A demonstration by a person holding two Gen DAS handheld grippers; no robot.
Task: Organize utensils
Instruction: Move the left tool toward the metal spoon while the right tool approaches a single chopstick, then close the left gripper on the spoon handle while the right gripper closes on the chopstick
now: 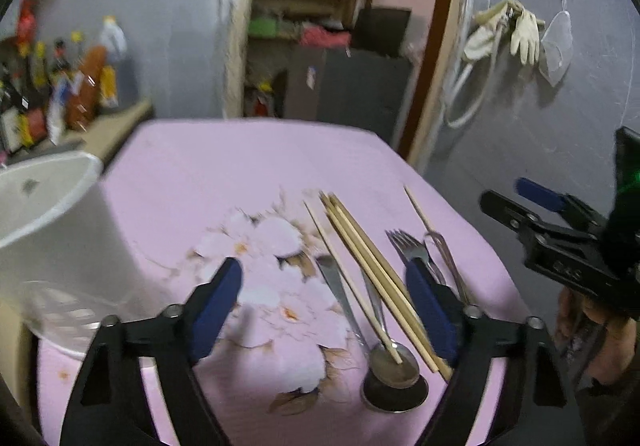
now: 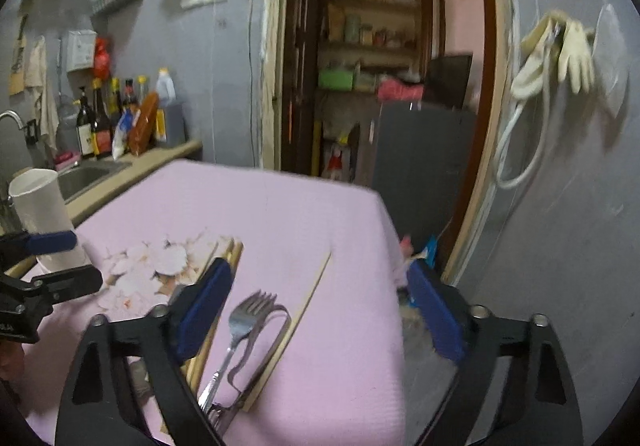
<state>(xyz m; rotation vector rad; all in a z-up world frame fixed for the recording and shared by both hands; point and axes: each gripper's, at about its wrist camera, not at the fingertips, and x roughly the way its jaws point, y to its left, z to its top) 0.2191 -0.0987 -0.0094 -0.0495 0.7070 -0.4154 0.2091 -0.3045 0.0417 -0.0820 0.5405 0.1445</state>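
Observation:
A pink flowered cloth covers the table [image 1: 240,166]. On it lie a bundle of wooden chopsticks [image 1: 368,266], two metal spoons [image 1: 394,364], forks [image 1: 408,246] and one separate chopstick [image 1: 418,208]. My left gripper [image 1: 324,306] hovers open above the cloth, with nothing pressed between its blue pads [image 1: 218,306]. The right wrist view shows a fork [image 2: 252,310], a bent wire utensil [image 2: 264,346] and the lone chopstick [image 2: 312,298] lying beneath my open right gripper [image 2: 320,306]. A tall white holder [image 2: 40,214] stands at the table's left.
Bottles [image 2: 100,118] line a counter beside a sink [image 2: 88,174] at the left. A clear plastic container [image 1: 68,310] sits near the white holder [image 1: 48,214]. The table's right edge [image 2: 394,266] drops off toward a doorway [image 2: 380,66]. Gloves [image 2: 572,50] hang on the wall.

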